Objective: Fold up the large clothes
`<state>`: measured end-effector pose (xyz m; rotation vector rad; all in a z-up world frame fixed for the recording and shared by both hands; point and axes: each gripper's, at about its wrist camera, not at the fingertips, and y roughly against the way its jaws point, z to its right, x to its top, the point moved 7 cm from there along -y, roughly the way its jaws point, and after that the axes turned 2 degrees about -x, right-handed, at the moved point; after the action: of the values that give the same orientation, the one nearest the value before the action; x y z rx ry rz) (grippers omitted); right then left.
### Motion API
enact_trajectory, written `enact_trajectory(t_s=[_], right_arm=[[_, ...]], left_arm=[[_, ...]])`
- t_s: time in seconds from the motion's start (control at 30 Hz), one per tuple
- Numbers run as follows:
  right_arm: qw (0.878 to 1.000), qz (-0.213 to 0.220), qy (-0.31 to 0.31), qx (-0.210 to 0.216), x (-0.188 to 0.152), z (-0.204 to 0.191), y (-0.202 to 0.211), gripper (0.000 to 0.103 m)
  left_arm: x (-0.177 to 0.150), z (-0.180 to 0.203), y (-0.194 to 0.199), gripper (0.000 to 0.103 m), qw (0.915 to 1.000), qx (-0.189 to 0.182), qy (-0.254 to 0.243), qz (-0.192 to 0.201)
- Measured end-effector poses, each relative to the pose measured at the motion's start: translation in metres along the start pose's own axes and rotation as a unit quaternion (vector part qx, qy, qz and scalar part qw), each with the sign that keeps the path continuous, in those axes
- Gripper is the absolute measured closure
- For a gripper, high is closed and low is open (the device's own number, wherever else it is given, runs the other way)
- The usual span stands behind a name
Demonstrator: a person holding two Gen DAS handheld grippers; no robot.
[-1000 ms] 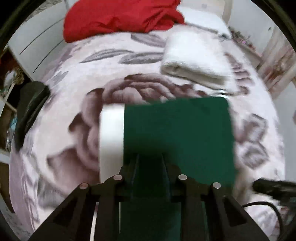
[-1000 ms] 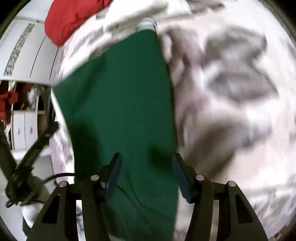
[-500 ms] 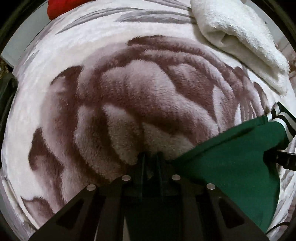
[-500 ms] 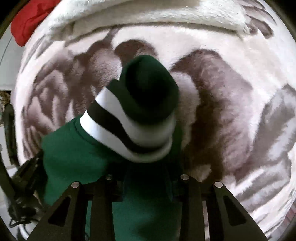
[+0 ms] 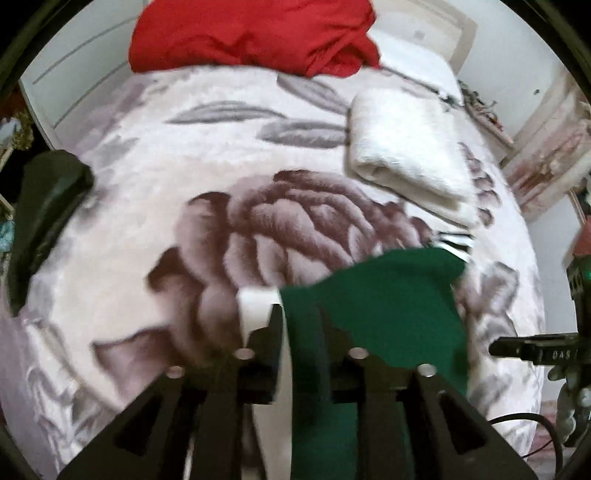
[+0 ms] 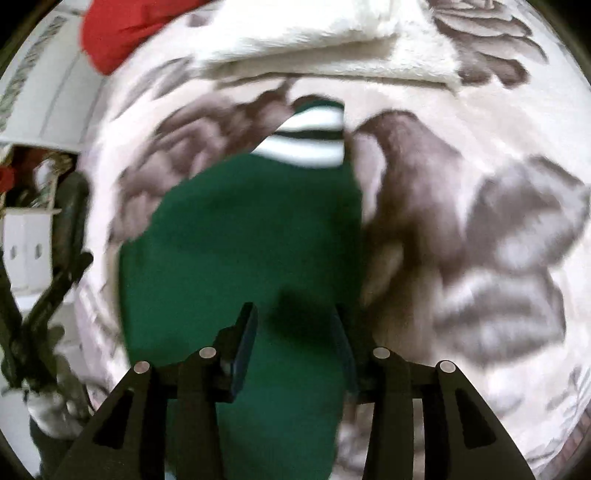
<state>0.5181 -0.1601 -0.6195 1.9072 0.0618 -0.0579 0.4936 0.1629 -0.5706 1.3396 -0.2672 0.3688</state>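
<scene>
The left tongs [image 5: 299,325], whose jaws have just been opening, grip the green garment [image 5: 391,306], lifted over the middle of the bed [image 5: 184,155]. The right tongs [image 6: 295,332], jaws likewise opening, straddle it; contact is unclear.

Bed's covered with a fuzzy pale blanket [image 5: 155,206] with big mauve roses. On it: a red heap of clothes [image 5: 251,33] at the far end, a folded white towel [image 5: 406,147] nearer, and the green garment [image 6: 240,240] with its striped cuff [image 6: 310,140].
</scene>
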Motion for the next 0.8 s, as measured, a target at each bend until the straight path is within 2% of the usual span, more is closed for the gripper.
enact_trajectory(t_s=[0.07, 0.13, 0.17, 0.23, 0.27, 0.3, 0.33, 0.37, 0.47, 0.57, 0.6, 0.67, 0.73, 0.77, 0.8], right_arm=[[1.0, -0.004, 0.008, 0.009, -0.043, -0.005, 0.017, 0.059], [0.999, -0.013, 0.006, 0.03, -0.098, -0.007, 0.038, 0.054], [0.999, -0.016, 0.001, 0.039, -0.117, -0.008, 0.04, 0.05], [0.998, -0.031, -0.02, 0.057, -0.177, -0.006, 0.047, 0.049], [0.997, -0.036, -0.027, 0.061, -0.193, -0.008, 0.041, 0.048], [0.995, -0.046, -0.04, 0.073, -0.228, -0.005, 0.039, 0.047], [0.994, -0.056, -0.046, 0.077, -0.248, -0.004, 0.037, 0.045], [0.991, -0.074, -0.062, 0.087, -0.282, -0.001, 0.027, 0.041], [0.982, -0.113, -0.108, 0.109, -0.344, 0.006, -0.014, 0.037], [0.969, -0.154, -0.155, 0.118, -0.409, 0.019, -0.059, 0.037], [0.963, -0.17, -0.169, 0.125, -0.432, 0.022, -0.077, 0.037], [0.954, -0.185, -0.187, 0.141, -0.456, 0.023, -0.1, 0.037], [0.949, -0.193, -0.201, 0.147, -0.472, 0.023, -0.115, 0.037], [0.947, -0.193, -0.205, 0.154, -0.477, 0.021, -0.121, 0.039], [0.948, -0.185, -0.208, 0.156, -0.482, 0.019, -0.125, 0.068]], left_arm=[[-0.022, 0.005, 0.026, 0.079, 1.0, -0.002, 0.001, 0.0], [-0.051, 0.005, 0.048, 0.078, 0.9998, -0.011, 0.014, -0.008], [-0.074, 0.003, 0.061, 0.076, 0.9989, -0.031, 0.031, -0.019], [-0.112, 0.005, 0.075, 0.07, 0.9957, -0.062, 0.049, -0.049], [-0.138, 0.004, 0.082, 0.062, 0.9934, -0.072, 0.059, -0.068], [-0.161, 0.004, 0.09, 0.048, 0.9919, -0.074, 0.065, -0.081], [-0.186, 0.003, 0.096, 0.043, 0.9903, -0.076, 0.068, -0.094], [-0.219, 0.0, 0.1, 0.041, 0.9875, -0.075, 0.077, -0.116], [-0.301, -0.009, 0.101, 0.041, 0.9765, -0.064, 0.105, -0.177], [-0.365, -0.021, 0.097, 0.041, 0.9681, -0.039, 0.12, -0.217], [-0.382, -0.025, 0.095, 0.041, 0.9662, -0.028, 0.123, -0.225], [-0.409, -0.029, 0.091, 0.041, 0.962, -0.022, 0.141, -0.233], [-0.42, -0.025, 0.087, 0.042, 0.963, -0.024, 0.143, -0.227], [-0.422, -0.022, 0.087, 0.053, 0.9651, -0.023, 0.14, -0.22], [-0.421, -0.017, 0.089, 0.077, 0.9701, -0.016, 0.13, -0.204]])
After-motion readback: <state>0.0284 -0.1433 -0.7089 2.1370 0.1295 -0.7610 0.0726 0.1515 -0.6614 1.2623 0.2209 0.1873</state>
